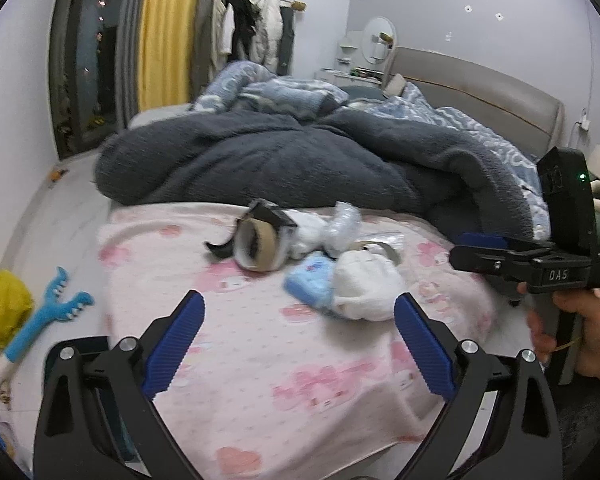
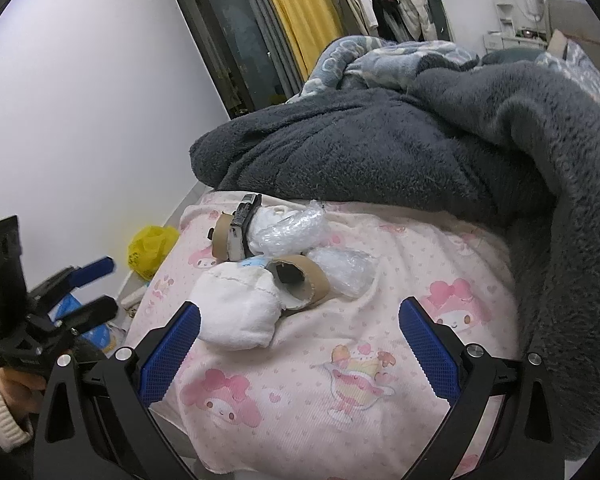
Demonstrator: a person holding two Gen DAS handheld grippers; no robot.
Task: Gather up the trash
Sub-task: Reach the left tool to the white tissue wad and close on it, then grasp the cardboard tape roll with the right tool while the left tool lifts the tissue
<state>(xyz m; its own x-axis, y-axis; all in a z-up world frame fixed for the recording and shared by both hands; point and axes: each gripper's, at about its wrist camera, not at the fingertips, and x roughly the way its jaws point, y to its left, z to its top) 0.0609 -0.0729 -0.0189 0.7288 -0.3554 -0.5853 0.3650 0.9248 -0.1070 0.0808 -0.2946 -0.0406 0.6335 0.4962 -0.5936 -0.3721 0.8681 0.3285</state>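
A bed (image 1: 284,380) with a pink cartoon-print sheet fills both views, and a dark grey fleece blanket (image 1: 260,160) is heaped across it beyond the bare part of the sheet, with a blue patterned quilt (image 1: 284,92) behind that. The trash lies in one cluster on the pink sheet, just in front of the grey blanket's edge and toward the foot-end corner of the bed. The largest piece is a white wad of padding (image 2: 236,312) at the near side of the cluster. Behind it sits crumpled clear plastic wrap (image 2: 288,228), touching a cardboard tube (image 2: 296,276) that lies on its side with its open end showing. A second cardboard roll with black tape (image 1: 260,248) around it stands at the far side of the cluster. A small blue packet (image 1: 312,280) lies against the white wad.

On the floor beside the bed are a yellow plastic bag (image 1: 2,304) and a blue toy (image 1: 48,316).

The left gripper (image 1: 298,316) hovers over the sheet with jaws spread wide, holding nothing. The right gripper (image 2: 300,320) is likewise spread and empty, its left finger just beside the white wad.
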